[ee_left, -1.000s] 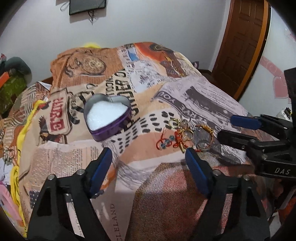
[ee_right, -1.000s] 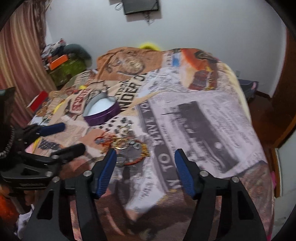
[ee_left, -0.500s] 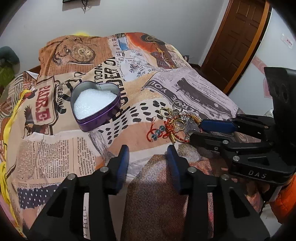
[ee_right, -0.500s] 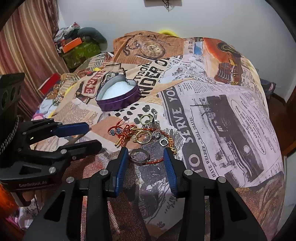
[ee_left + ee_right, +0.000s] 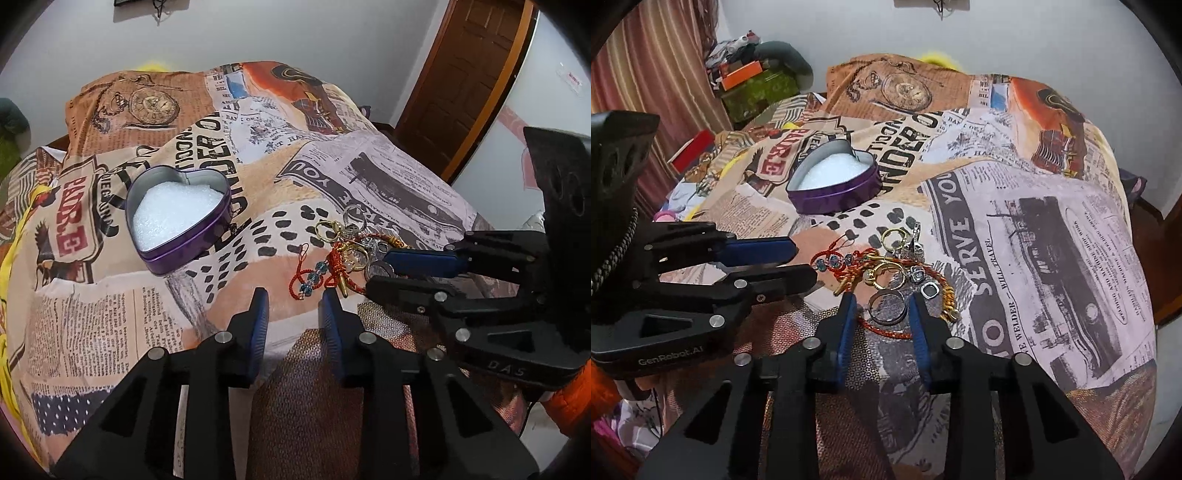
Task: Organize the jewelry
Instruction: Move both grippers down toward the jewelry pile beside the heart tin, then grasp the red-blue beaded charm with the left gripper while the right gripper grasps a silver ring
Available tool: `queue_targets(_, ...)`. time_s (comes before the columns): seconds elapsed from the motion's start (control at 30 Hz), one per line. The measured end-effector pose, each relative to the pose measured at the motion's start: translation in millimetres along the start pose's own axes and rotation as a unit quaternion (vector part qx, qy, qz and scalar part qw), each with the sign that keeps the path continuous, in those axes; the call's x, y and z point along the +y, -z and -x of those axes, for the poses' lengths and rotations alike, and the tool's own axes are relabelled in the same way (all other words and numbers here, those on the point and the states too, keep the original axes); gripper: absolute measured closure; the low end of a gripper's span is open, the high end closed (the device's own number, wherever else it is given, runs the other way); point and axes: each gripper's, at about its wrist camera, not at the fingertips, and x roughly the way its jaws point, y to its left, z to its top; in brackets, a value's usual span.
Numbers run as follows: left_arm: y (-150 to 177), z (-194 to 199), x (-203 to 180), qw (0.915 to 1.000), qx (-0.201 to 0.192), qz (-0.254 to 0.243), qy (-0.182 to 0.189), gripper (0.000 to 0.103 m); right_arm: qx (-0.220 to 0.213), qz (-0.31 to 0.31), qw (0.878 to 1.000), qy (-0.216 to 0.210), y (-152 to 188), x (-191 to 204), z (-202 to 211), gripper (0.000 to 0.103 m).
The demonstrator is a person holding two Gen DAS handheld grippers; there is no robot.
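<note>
1. Work surface: a bedspread [image 5: 110, 332] printed with newspaper motifs carries all the items; it is soft and uneven, so small pieces could sink into the folds.

2. Receptacle: a purple heart-shaped tin [image 5: 177, 218] stands lid off, white foam lining exposed, well apart from the jewelry. Judged to be the intended destination, set open for drop-in from above.

3. Task items: a tangled jewelry pile [image 5: 886, 273] of gold rings, red cords with blue beads and a chain lies between the tin and the grippers. A silver ring [image 5: 887, 306] lies at its near edge, which makes it the easiest first pick.

4. Right gripper [image 5: 882, 301]: jaws have just been closing and now bracket the silver ring, one pad either side. Contact is not evident; not yet gripping. A red cord loop lies beneath and may be caught too.

5. Left gripper [image 5: 295, 301]: jaws have just been closing, narrow gap, nothing between them, over bare cloth just beside the beaded cord [image 5: 308, 277]. Judged to be standing by.

6. Progress: sorting appears barely begun; tin is empty.
</note>
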Motion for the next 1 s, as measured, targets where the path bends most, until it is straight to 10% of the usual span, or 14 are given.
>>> queue_targets(0.43,-9.8,-19.1,-4.5,0.9994,0.015,-0.029,0.012,0.096,-0.012,-0.016,1.000,-0.006,0.8,-4.7,3.8,0.084)
queue_targets(1.0,-14.1,39.1,-18.8,0.9983,-0.046,-0.035,-0.007,0.096,-0.052,-0.038,0.998,0.005,-3.8,-6.2,38.8,0.084)
